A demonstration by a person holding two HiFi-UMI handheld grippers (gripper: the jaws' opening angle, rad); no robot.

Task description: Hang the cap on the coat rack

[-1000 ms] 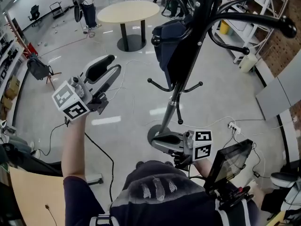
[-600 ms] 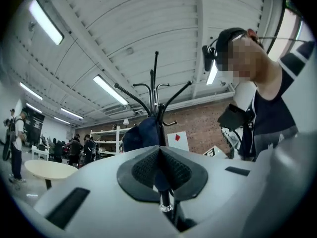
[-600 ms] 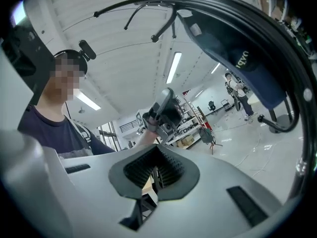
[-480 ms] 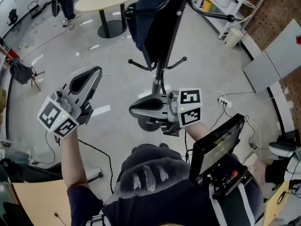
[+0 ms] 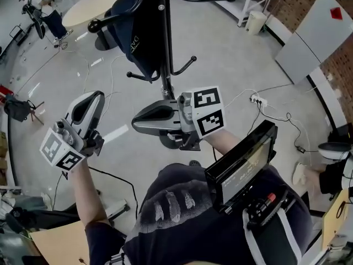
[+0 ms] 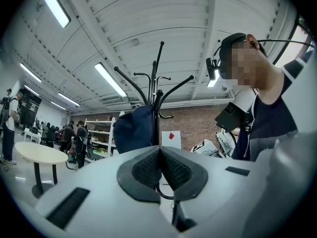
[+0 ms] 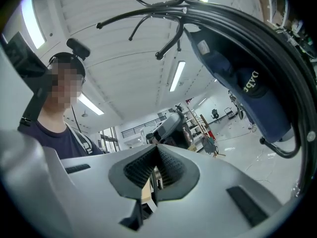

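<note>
The cap hangs on the coat rack. It is dark blue and sits on a hook on the left side of the pole, high up. It hangs long-ways down, next to the pole. So the hanging looks done, and no gripper holds the cap.

The left gripper has its jaws pressed together with nothing in them. In the left gripper view the pads meet in the middle, and the cap shows straight ahead, past the tips and well apart from them.

The right gripper also has its jaws together and holds nothing. It is low down, just in front of the pole. In its view the cap looks big, up and to the right.

So the cap is above both grippers. The right gripper seems nearer to it than the left one. If the cap needs a fix, the right gripper would have to go up to reach it.
</note>
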